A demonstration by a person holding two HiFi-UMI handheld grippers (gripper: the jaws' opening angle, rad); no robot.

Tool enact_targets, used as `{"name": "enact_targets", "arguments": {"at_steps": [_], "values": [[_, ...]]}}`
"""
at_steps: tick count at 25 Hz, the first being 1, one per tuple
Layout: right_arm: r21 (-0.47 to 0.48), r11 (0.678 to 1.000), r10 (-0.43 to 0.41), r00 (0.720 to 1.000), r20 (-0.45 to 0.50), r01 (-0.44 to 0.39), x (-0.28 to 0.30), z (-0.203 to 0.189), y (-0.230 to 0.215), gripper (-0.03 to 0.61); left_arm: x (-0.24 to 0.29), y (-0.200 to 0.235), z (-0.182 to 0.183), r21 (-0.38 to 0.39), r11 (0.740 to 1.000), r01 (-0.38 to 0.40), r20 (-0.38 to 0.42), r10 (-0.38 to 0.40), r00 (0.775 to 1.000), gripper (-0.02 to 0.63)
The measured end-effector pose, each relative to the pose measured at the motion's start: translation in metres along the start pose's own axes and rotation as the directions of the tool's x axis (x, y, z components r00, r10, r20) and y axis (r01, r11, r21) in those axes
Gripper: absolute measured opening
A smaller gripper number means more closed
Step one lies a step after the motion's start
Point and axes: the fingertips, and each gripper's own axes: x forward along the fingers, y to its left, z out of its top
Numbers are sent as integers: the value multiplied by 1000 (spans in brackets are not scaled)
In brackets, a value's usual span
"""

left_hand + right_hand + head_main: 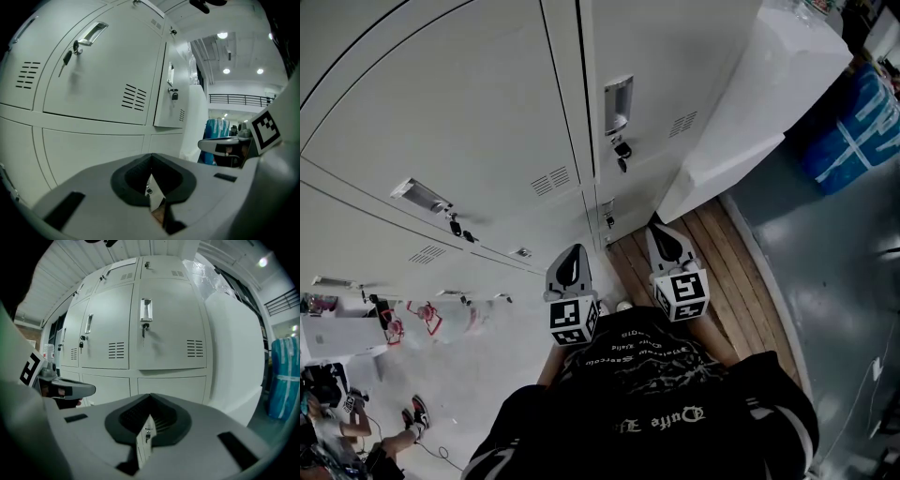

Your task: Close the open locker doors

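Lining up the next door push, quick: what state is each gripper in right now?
Left gripper: jaws closed, holding nothing.
Right gripper: jaws closed, holding nothing.

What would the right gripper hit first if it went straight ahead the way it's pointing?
Most likely the closed lower locker door, with nothing visible in between; depth is unclear.

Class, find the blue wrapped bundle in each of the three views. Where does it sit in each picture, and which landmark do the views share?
Head view: the blue wrapped bundle is at the upper right edge.
Left gripper view: it is small, right of centre, past the lockers.
Right gripper view: it is at the far right edge.
Shared landmark: the white block between lockers and bundle.
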Motion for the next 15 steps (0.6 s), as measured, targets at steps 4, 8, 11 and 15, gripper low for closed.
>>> {"name": "enact_targets", "arguments": {"at_steps": [4,8,11,15], "values": [[12,1000,17,1000,-17,-16,4,-6,6,5,0,2,-6,9,1000,-5,-21,5,1000,8],[5,1000,20,1000,-9,-20,5,-4,6,5,-1,2,-5,4,1000,-9,-11,9,1000,8],[2,1000,20,1000,-13,-20,6,-3,6,5,-1,4,-7,-7,1000,-20,-17,20,1000,8],[1,1000,27,1000,-9,-27,6,-3,11,5,-2,3,-6,-5,1000,-17,-15,17,1000,8]]}}
